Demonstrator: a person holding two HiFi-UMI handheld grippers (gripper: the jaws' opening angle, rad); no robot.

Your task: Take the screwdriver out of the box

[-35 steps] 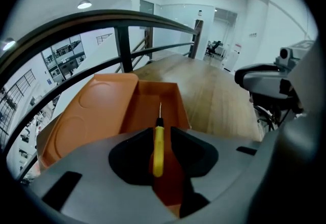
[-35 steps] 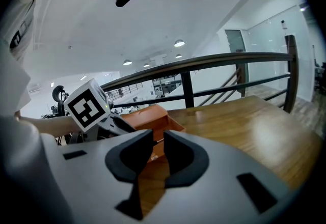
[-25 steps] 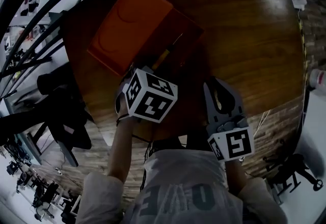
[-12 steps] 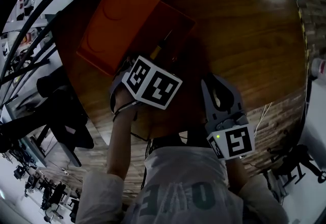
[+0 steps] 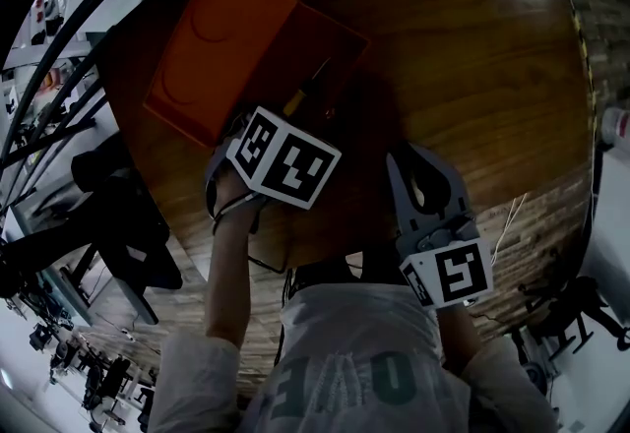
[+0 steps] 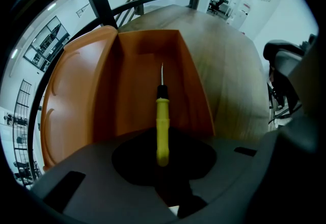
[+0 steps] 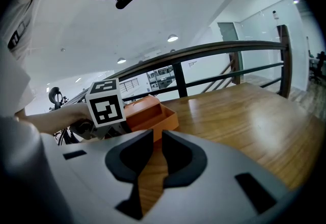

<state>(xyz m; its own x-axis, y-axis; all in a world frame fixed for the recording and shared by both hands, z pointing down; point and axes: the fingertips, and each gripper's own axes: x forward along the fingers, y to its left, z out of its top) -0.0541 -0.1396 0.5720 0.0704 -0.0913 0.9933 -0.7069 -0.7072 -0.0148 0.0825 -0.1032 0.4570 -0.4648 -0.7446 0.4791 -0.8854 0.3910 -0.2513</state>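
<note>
An orange box lies open on the round wooden table, its lid flapped out to the left. In it is a screwdriver with a yellow handle, its thin shaft pointing away from me; the head view shows the screwdriver just beyond the marker cube. My left gripper reaches over the box's near wall and its dark jaws are shut on the end of the handle. My right gripper hovers to the right of the box, shut, holding nothing.
A dark railing curves round the table's far side. The table's edge is near on the right. The person's forearm and white shirt fill the bottom of the head view.
My left gripper has moved up and left toward the box, and its marker cube has tilted. The right gripper has stayed where it was.
</note>
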